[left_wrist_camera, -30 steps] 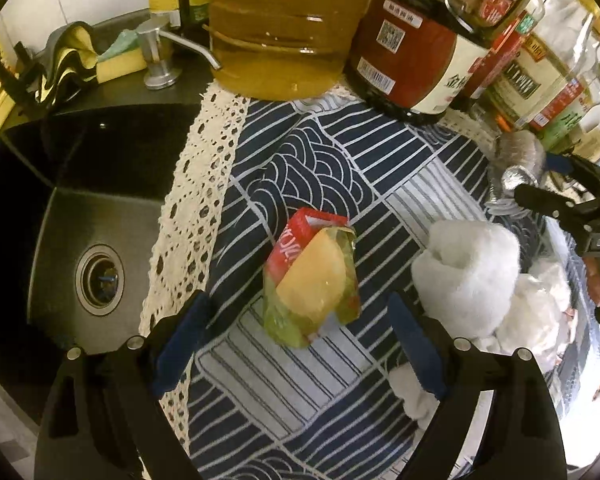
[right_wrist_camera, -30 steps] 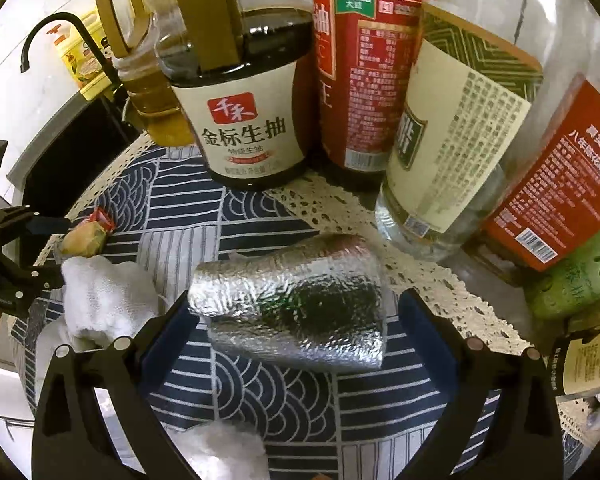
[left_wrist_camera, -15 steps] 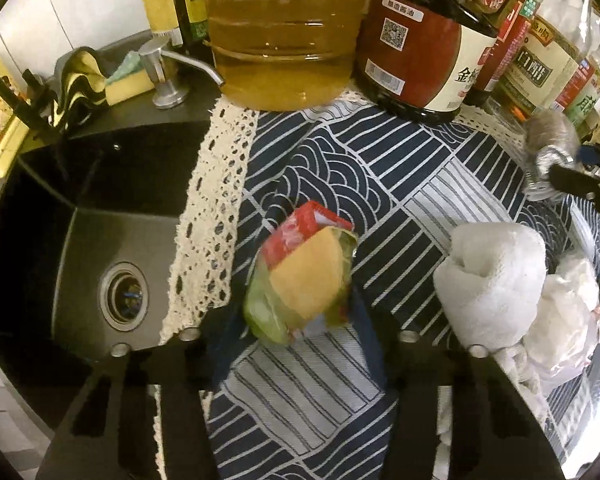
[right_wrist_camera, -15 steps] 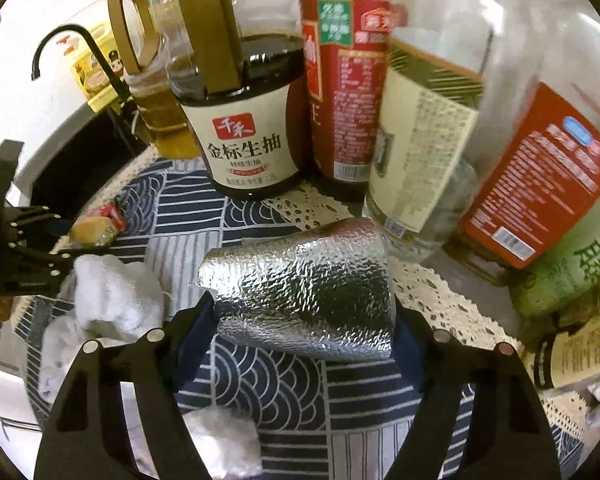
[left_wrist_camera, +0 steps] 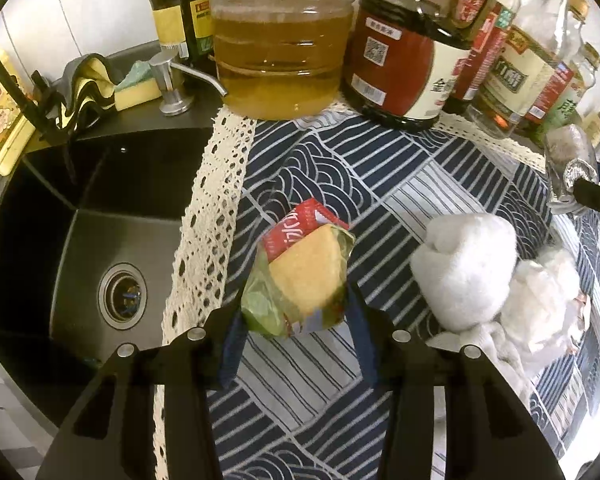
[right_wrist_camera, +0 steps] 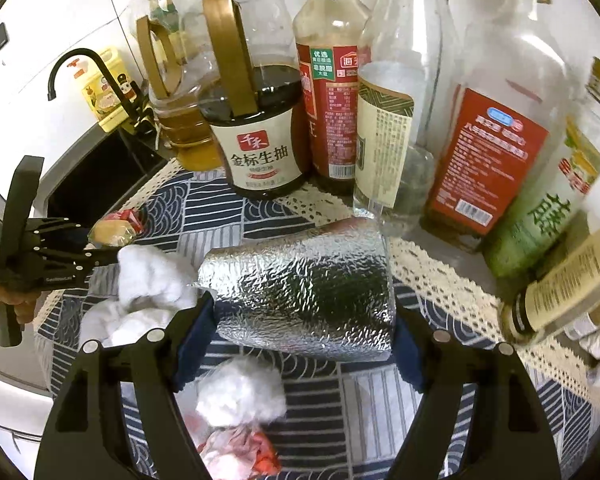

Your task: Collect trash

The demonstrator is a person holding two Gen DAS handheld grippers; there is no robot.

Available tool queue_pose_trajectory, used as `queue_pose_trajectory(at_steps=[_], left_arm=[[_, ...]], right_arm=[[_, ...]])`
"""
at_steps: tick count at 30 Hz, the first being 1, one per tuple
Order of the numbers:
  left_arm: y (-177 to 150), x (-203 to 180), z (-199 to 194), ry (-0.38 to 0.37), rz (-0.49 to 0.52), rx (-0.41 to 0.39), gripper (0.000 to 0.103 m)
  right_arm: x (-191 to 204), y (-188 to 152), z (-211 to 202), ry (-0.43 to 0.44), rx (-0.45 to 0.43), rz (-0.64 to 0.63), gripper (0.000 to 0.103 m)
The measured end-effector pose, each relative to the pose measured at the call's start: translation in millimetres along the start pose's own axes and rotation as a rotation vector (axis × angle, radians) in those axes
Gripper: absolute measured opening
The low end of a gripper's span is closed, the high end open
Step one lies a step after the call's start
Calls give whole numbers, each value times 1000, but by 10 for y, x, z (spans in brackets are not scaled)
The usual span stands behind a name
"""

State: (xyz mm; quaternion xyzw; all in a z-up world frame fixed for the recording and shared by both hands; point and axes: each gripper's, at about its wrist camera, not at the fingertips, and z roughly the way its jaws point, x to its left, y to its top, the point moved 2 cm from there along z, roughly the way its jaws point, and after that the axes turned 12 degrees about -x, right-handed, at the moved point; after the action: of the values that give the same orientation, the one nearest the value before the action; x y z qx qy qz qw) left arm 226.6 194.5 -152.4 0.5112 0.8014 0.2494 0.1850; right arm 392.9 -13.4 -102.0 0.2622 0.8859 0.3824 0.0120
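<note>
Kitchen counter, patterned cloth (left_wrist_camera: 400, 184): your left gripper (left_wrist_camera: 296, 322) pinches the wrapper (left_wrist_camera: 300, 276) at 12 o'clock; your right gripper (right_wrist_camera: 300, 320) clamps the foil roll (right_wrist_camera: 300, 280). Lift both straight up, clear of the bottles (right_wrist_camera: 384, 128).

Your right gripper (right_wrist_camera: 300, 344) has its blue pads pressed on both sides of the shiny foil roll (right_wrist_camera: 304, 292), which lies on its side over the blue patterned cloth (right_wrist_camera: 260, 216). Tall sauce bottles (right_wrist_camera: 260, 120) stand along the cloth's far edge. White paper wads (right_wrist_camera: 152, 276) lie by the roll's left end. Your left gripper (right_wrist_camera: 92, 246) holds a snack wrapper (right_wrist_camera: 114, 228) near the cloth's left edge.
</note>
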Motion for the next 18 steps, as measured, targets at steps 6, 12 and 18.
queue_pose_trajectory(at_steps=[6, 12, 18], left_arm=[[-145, -34, -157, -14, -18, -23, 44], [-332, -85, -339, -25, -37, -37, 43], [-499, -74, -530, -35, -47, -52, 43]], right_arm=[[114, -69, -179, 7, -10, 8, 76], [219, -143, -355, 18, -22, 2, 76], [394, -278, -484, 29, -18, 2, 76]])
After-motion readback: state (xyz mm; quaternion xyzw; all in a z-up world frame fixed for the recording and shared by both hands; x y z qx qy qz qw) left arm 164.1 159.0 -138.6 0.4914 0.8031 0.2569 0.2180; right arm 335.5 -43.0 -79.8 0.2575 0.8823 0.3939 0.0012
